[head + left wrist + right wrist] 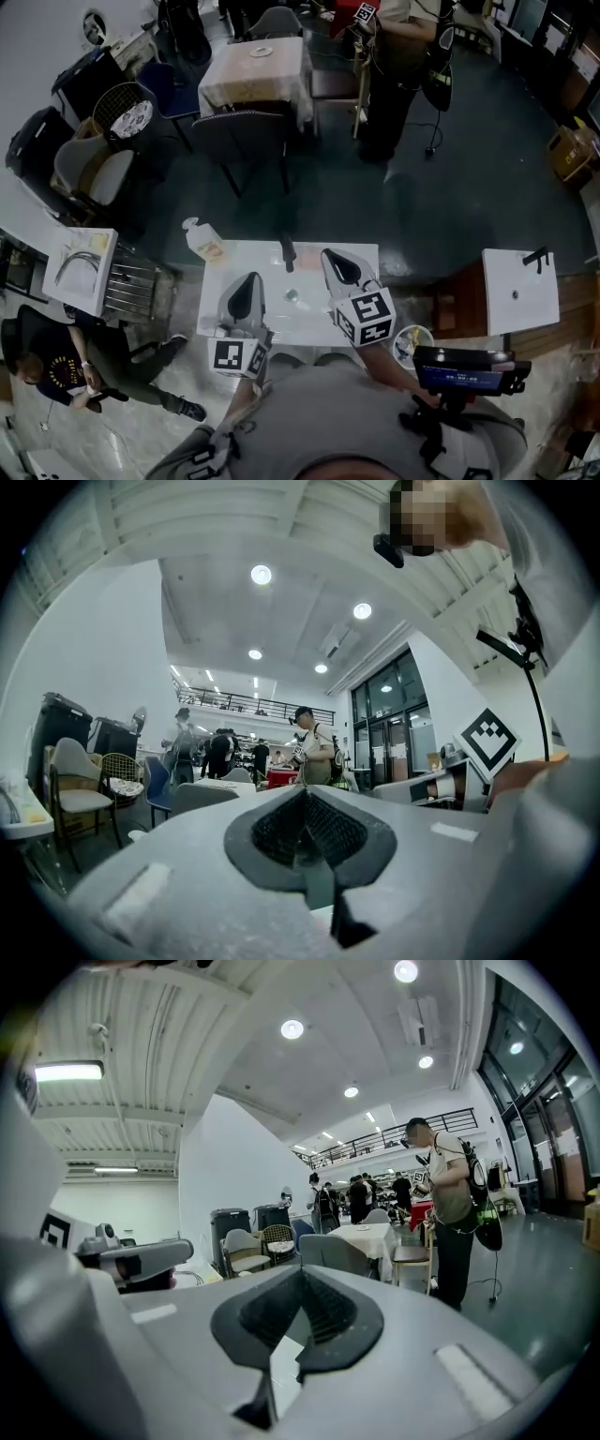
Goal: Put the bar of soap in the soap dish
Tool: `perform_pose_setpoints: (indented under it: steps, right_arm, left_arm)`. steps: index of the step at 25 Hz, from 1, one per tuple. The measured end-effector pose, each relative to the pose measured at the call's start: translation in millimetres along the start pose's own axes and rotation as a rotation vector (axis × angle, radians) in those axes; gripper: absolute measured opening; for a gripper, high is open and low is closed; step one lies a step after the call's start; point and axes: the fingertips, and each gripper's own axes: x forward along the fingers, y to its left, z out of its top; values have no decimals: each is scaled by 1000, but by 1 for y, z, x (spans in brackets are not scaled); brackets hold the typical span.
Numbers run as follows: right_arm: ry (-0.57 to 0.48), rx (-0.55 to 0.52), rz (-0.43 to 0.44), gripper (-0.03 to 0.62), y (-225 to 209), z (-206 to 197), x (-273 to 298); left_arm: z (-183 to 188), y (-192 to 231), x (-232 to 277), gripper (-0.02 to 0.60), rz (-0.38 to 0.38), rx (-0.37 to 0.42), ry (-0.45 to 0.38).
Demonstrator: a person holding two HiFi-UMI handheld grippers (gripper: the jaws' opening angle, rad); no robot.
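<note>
A white washbasin (234,309) with a black tap (287,251) and a drain (292,296) lies just below me. On its back left corner rests a white and yellowish object (204,242); whether it is the soap or its dish I cannot tell. My left gripper (246,289) hovers over the basin's left half, my right gripper (337,266) over its right edge. Both point level across the room. In the left gripper view the left gripper (305,797) is shut with nothing in it. The right gripper (302,1277) looks the same in its own view.
A second white basin (520,291) stands at the right and a white rack (80,270) at the left. Beyond the basin are a dark chair (244,136), a covered table (258,70) and a standing person (398,56). Someone sits at the lower left (56,366).
</note>
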Motion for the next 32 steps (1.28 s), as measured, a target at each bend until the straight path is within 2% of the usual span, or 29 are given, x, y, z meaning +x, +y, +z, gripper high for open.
perform_pose_setpoints:
  steps: [5, 8, 13, 16, 23, 26, 27, 28, 32]
  right_arm:
    - [-23, -5, 27, 3, 0, 16, 14]
    - [-37, -21, 12, 3, 5, 23, 19]
    - [-64, -39, -44, 3, 12, 33, 17]
    - [-74, -39, -71, 3, 9, 36, 19]
    - [-60, -30, -90, 2, 17, 29, 22]
    - [-60, -23, -97, 3, 15, 27, 22]
    - [-61, -24, -99, 3, 14, 27, 22]
    - [-63, -24, -102, 3, 13, 27, 23]
    - [-49, -8, -104, 3, 18, 14, 25]
  left_arm:
    - [4, 4, 20, -3, 10, 4, 18]
    - [9, 15, 27, -3, 8, -1, 23]
    - [26, 14, 31, -3, -97, -3, -63]
    - [22, 9, 37, -2, -146, 4, -56]
    - [19, 15, 37, -3, -151, -35, -36]
    - [15, 14, 36, -2, -171, 9, -41]
    - [15, 12, 39, 131, -178, 38, -29]
    - [15, 10, 41, 337, -183, 54, -12]
    - [11, 17, 32, 337, -177, 47, 4]
